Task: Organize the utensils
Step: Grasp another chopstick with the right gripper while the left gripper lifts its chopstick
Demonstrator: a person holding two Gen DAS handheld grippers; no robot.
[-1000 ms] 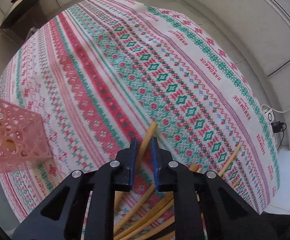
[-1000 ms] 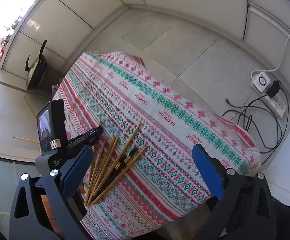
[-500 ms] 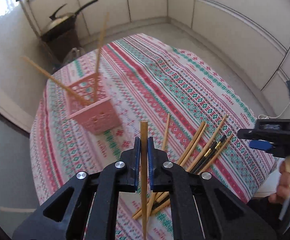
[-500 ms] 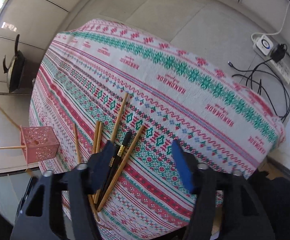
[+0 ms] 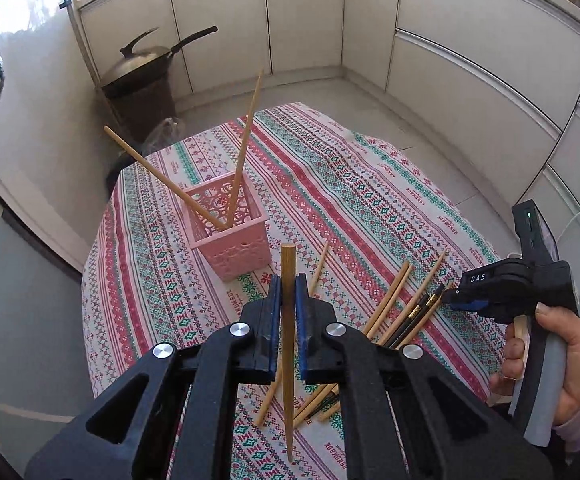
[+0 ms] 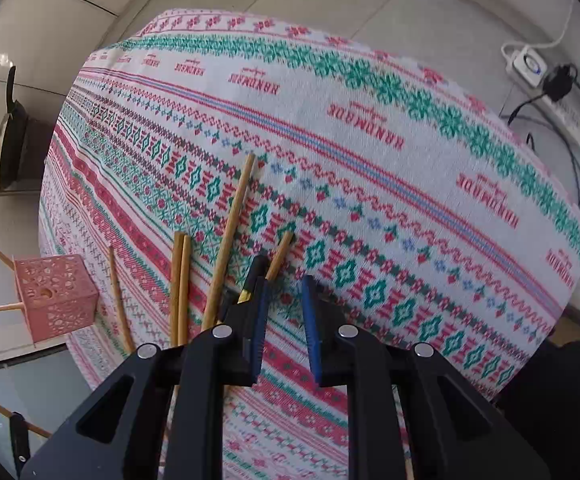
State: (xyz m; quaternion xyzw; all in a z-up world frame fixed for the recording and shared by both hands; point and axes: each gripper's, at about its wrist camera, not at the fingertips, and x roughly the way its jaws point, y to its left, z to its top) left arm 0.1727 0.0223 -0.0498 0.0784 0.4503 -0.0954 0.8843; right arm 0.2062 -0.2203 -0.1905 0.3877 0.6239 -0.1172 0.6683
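The left gripper (image 5: 288, 300) clamped one wooden chopstick (image 5: 288, 344) above the patterned tablecloth (image 5: 370, 200), near the pink basket (image 5: 229, 236). The right gripper (image 6: 283, 320), jaws closing on nothing, hung just right of the loose chopsticks (image 6: 225, 248).

Tablecloth (image 6: 370, 128), red woven word: I read "HANDMADE", repeated in rows along the stripes; from my right wrist camera it stands upside down
Tablecloth, left wrist view (image 5: 370, 184): I see the same red word along the far stripes, small, hard to read
Right gripper (image 5: 456, 298), white letters on its black body: I read "DAS"
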